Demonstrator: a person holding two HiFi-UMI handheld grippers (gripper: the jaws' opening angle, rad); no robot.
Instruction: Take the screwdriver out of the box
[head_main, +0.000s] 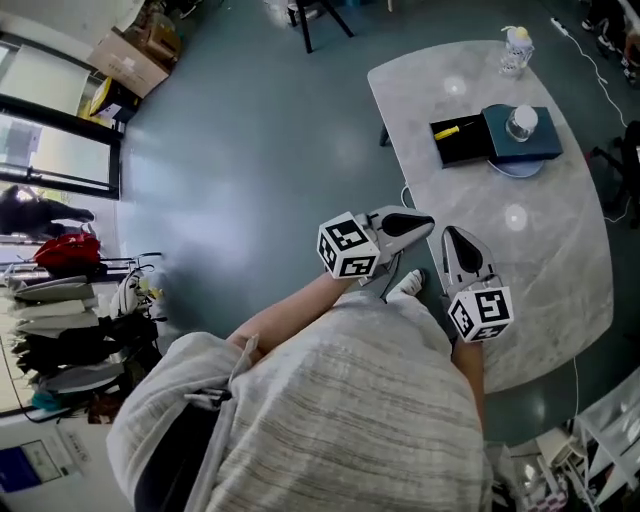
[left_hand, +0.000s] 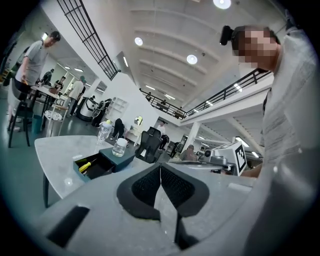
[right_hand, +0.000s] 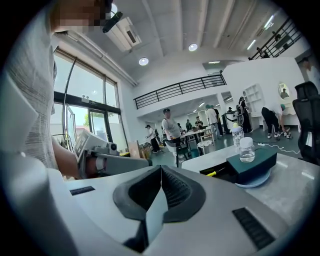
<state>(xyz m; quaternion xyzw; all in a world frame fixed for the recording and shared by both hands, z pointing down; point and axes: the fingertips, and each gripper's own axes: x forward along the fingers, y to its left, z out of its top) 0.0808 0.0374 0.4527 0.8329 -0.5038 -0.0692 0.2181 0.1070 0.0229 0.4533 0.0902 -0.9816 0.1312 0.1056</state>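
- Grippers nearest the person: the grey hand-held left gripper and the grey hand-held right gripper, each carrying a marker cube, sit side by side well short of the box. Both have their jaws pressed together with nothing between them.
- Judged from this, the reach to the box is the step in hand. One gripper should spread its jaws before arriving, come down over the open tray, and pinch across the handle rather than the thin shaft. It should then lift straight up, clear of the tray walls.
- The other gripper would do well to steady the box. It rests on a plate and carries a jar, so a nudge could shift either.
- Farther along the pale grey marbled tabletop stands the dark teal rectangular box.
- Its shallow black tray stands open on the box's left side in the head view.
- The yellow-handled screwdriver lies inside that tray, still unpicked.
- A pale blue round plate shows under the box's near edge.
- A small clear jar with a white lid stands on the box's top.
- Beyond the box, a clear plastic bottle stands near the table's far end.
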